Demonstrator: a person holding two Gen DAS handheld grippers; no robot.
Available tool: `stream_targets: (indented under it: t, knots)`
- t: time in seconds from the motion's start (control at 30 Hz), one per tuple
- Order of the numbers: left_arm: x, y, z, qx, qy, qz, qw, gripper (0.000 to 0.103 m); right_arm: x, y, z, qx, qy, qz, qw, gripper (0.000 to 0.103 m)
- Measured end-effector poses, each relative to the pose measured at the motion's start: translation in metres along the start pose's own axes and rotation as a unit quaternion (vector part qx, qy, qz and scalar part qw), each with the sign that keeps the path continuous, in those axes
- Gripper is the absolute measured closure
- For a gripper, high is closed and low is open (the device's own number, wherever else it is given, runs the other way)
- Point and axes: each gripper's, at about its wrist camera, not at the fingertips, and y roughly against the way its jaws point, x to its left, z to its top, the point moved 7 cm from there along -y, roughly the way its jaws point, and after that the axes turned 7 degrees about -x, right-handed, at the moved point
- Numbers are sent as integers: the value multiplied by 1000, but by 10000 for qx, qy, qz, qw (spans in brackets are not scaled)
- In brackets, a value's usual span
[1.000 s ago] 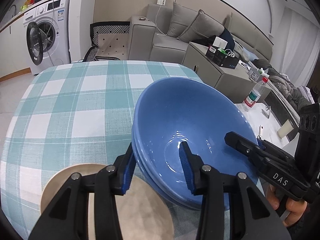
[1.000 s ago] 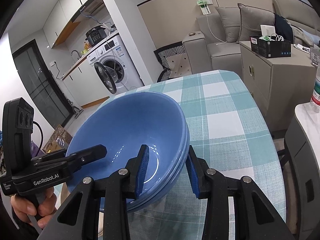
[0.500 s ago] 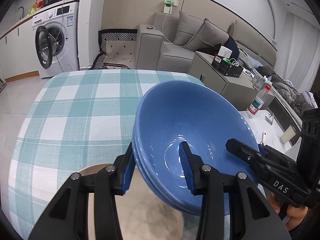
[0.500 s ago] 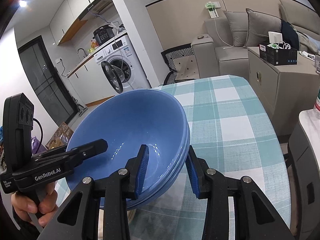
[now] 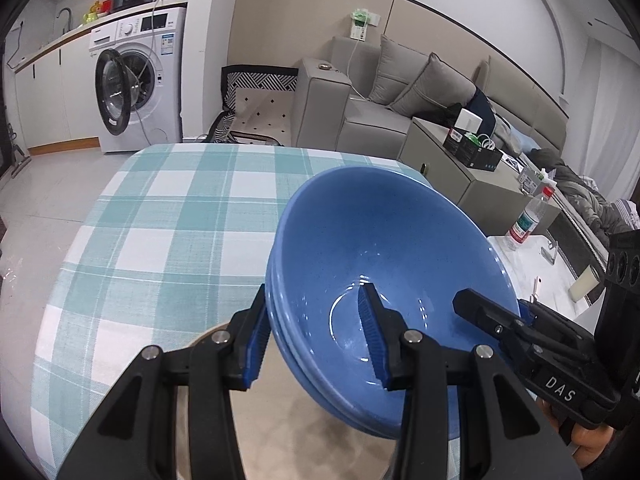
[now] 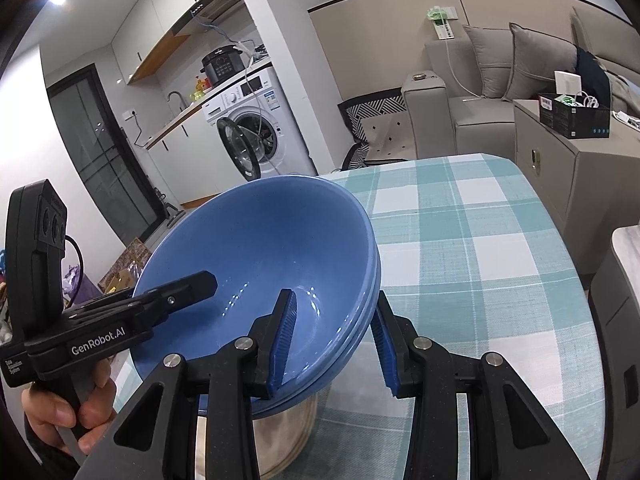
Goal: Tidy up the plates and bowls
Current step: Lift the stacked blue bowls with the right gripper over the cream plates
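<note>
A stack of nested blue bowls point(image 5: 380, 248) point(image 6: 256, 240) hangs tilted above the checked table, held from both sides. My left gripper point(image 5: 314, 340) is shut on the stack's near left rim, one pad inside and one outside. My right gripper point(image 6: 334, 344) is shut on the opposite rim in the same way. Each gripper shows in the other's view: the right gripper point(image 5: 492, 320) at the far rim, and the left gripper point(image 6: 192, 284) reaching over the rim. A beige plate point(image 5: 280, 420) point(image 6: 288, 432) lies on the cloth right below the bowls, partly hidden by them.
The teal-and-white checked tablecloth point(image 5: 160, 220) point(image 6: 460, 240) stretches bare beyond the bowls. A white side table point(image 5: 540, 272) with a water bottle point(image 5: 528, 220) stands to the right. A grey cabinet point(image 6: 560, 168), a sofa and a washing machine point(image 5: 132, 80) lie past the table.
Both grippers have carried the bowl stack back toward me and slightly upward, grip unchanged. The table's far edge sits lower in both views and the beige plate is more under the bowls.
</note>
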Motion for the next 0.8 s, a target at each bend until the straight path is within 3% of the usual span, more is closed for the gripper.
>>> stream_targets:
  t: [0.33,0.8]
  knots:
    - [25,20,-6,-189,67,293,9994,69,28,-3,-8,60,153,215,9996,65]
    - [54,33,-21,-248,233,550,9979,69,56,-17,-26,316,359,417,9980,65]
